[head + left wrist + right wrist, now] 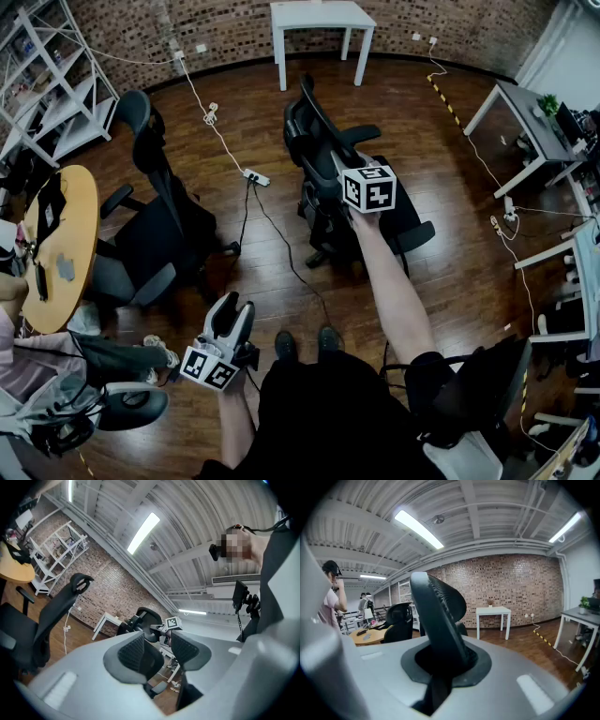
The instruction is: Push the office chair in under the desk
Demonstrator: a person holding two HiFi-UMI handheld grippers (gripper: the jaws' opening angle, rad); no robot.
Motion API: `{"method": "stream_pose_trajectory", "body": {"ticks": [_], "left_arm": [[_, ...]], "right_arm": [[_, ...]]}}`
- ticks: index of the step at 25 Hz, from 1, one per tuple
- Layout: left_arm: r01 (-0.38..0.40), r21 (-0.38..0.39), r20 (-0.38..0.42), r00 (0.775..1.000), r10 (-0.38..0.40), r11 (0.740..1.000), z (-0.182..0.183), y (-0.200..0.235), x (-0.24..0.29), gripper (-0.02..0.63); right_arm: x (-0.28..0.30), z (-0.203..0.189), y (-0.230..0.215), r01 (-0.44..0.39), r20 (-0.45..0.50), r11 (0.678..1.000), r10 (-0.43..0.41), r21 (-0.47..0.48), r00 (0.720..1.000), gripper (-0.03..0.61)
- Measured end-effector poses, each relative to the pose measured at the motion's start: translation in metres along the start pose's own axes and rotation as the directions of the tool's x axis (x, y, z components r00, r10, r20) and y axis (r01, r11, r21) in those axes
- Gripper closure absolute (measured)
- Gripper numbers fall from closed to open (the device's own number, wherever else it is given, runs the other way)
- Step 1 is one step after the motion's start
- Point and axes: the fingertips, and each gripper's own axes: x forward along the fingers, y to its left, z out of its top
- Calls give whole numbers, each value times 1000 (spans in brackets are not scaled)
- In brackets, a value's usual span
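Office chair [314,131] back pinched in right gripper [354,178].

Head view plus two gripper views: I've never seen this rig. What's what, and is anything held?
No robot here: a person holds a two-jaw gripper in each hand. The head view looks down from their head; the other two look along each gripper's jaws. The right gripper is clamped on the top of the black office chair, which stands apart from the white desk. The left gripper is low at their side, jaws apart, empty. A power strip lies on the wooden floor.
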Motion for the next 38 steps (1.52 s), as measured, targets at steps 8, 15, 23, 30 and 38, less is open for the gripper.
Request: {"method": "stream_pose_trajectory", "body": {"ticks": [8,15,23,30,38], "left_arm": [[161,-4,-60,985,-160,987,39,84,1,347],[297,59,-207,938,-279,953,25,119,69,281],[287,265,-457,878,-142,921,-34,87,229,95],[283,203,-505,851,-148,937,-77,130,276,60],[261,188,-503,854,-135,947,-131,65,350,103]], "right_arm": [[-33,-44,32,-293,-22,956,294,27,956,525],[-111,-40,-36,-94,109,995,91,27,990,344],[-164,-88,-90,151,133,978,-170,141,976,336],[-126,-83,-64,60,213,980,-101,190,972,317],[-164,-56,-172,-61,254,981,12,186,967,319]]}}
